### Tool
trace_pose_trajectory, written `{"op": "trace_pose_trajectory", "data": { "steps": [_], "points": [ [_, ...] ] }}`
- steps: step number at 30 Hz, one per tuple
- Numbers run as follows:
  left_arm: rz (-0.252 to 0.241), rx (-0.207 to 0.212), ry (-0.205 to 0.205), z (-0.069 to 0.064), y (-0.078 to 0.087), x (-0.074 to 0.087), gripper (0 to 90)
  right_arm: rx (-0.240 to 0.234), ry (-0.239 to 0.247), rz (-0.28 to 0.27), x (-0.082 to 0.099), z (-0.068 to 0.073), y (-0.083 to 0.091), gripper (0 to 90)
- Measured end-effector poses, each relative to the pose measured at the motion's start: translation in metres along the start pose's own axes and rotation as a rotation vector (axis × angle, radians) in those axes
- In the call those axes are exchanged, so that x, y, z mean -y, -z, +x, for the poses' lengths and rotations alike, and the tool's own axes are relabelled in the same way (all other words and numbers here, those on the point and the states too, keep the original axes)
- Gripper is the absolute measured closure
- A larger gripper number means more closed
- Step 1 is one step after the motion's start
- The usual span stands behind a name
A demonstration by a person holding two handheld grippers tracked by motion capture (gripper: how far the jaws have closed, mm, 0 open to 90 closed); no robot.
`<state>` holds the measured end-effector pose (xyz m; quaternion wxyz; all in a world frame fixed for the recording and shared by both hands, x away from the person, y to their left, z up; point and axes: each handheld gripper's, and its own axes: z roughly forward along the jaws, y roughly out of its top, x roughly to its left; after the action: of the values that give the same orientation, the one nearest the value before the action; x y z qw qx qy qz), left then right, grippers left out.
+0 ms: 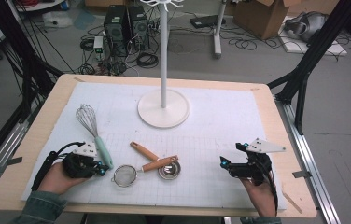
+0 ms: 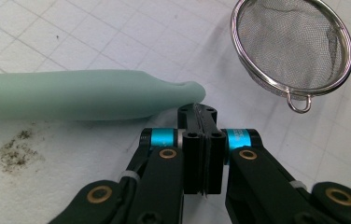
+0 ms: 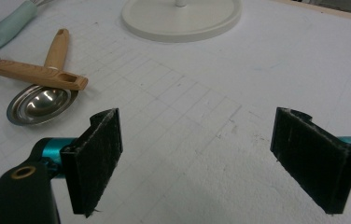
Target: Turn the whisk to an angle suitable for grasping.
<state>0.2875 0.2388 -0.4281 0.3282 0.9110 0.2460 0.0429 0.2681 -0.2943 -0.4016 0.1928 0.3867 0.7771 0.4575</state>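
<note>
A person's left hand rests low at the near left of the table, palm wrapped around the left gripper, which points right along the white gridded mat; its jaws are pressed together on nothing. Just beside their tips lies the butt of a whisk's mint-green handle, not touching. The whisk's long axis runs from that end away toward the far left, wires farthest. A mesh strainer sits just right. The right gripper, held at the near right, points left with jaws spread wide, empty. No writing is legible.
</note>
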Motion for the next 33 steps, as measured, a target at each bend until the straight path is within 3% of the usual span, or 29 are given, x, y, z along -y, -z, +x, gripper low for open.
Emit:
{"op": "trace_pose_trajectory", "data": {
  "steps": [33],
  "points": [
    [-0.012,0.01,0.004,0.0016,-0.0068,-0.0073,89.0,-0.002,-0.004,0.002,0.0002,0.0005,-0.0002,15.7]
  ]
}}
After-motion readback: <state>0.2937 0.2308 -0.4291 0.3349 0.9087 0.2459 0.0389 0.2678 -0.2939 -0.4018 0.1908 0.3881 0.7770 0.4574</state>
